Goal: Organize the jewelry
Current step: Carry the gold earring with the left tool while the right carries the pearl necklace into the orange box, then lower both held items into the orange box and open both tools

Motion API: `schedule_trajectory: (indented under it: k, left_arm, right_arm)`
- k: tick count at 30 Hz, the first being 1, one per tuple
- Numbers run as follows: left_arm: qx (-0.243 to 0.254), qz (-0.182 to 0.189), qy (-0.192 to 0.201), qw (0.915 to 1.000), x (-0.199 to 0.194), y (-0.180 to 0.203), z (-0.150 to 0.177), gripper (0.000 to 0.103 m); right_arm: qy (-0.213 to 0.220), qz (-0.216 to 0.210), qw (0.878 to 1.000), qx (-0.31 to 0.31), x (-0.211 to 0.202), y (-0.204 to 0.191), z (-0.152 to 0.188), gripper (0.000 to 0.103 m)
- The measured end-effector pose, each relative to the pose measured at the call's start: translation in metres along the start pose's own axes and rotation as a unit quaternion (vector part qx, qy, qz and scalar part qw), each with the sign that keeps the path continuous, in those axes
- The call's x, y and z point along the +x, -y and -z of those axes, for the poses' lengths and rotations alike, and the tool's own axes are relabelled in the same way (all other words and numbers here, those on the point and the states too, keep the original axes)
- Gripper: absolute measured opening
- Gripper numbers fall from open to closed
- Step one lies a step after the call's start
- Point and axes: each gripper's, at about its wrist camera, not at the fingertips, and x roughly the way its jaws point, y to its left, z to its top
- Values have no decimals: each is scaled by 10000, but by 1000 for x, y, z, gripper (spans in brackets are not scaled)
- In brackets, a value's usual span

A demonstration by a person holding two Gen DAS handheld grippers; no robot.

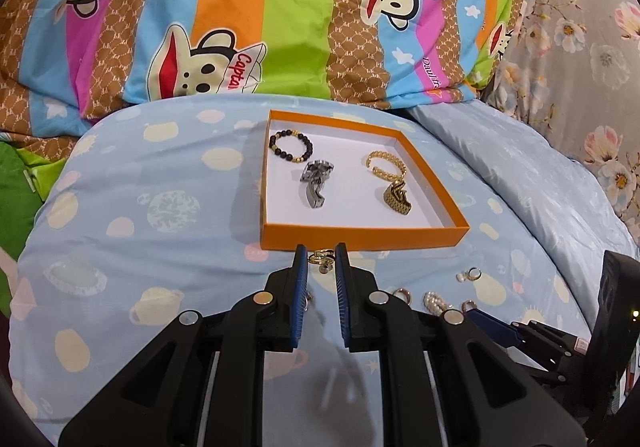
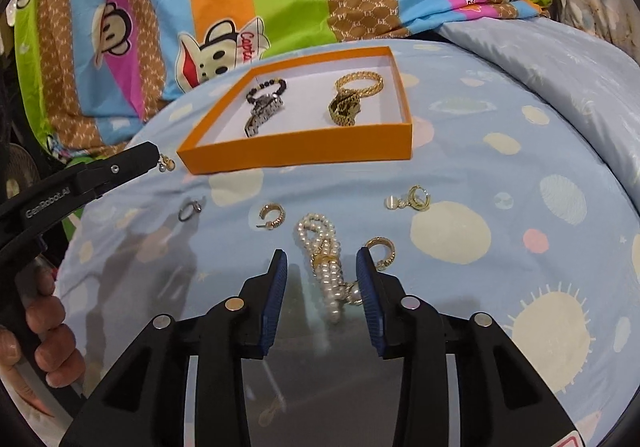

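An orange tray (image 1: 362,237) on a pale blue bed cover (image 2: 520,175) holds a black bead bracelet (image 1: 291,147), a silver watch (image 1: 314,183), a gold bracelet (image 1: 386,165) and a gold watch (image 1: 397,201). The left gripper (image 1: 321,257), jaws open, straddles a gold earring (image 1: 321,260) just in front of the tray. The right gripper (image 2: 321,267), jaws open, frames a pearl bracelet (image 2: 326,263) lying among loose earrings.

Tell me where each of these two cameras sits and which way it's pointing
Left wrist: rides the left gripper, facing forward over the bedding at the orange tray; its open fingers flank a small gold earring; the right gripper's tip shows lower right.
Right wrist: rides the right gripper, open around the pearl bracelet, tray beyond; the left gripper and the hand holding it show at left.
Shared: tray, earring, bracelet.
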Motion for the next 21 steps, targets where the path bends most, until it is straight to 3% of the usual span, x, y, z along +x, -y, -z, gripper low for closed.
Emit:
schedule_trajectory:
  k: [1, 2, 10, 15, 21]
  left_arm:
    - [-2, -3, -14, 10000, 0, 0, 2, 13]
    - [-7, -4, -23, 10000, 0, 0, 3, 13]
    - [22, 20, -23, 10000, -2, 1, 2, 13]
    - [111, 34, 120, 9999, -5, 5, -14, 13]
    - [237, 20, 336, 9992, 9, 15, -45, 13]
  right_arm:
    - [-14, 2, 10000, -2, 0, 0, 0, 15]
    - [2, 15, 10000, 2, 0, 0, 1, 14]
    - [388, -140, 9990, 165, -19, 1, -9, 12]
    - [795, -214, 9965, 153, -37, 0, -39, 12]
    - [1060, -136, 9941, 178, -27, 6, -80, 12]
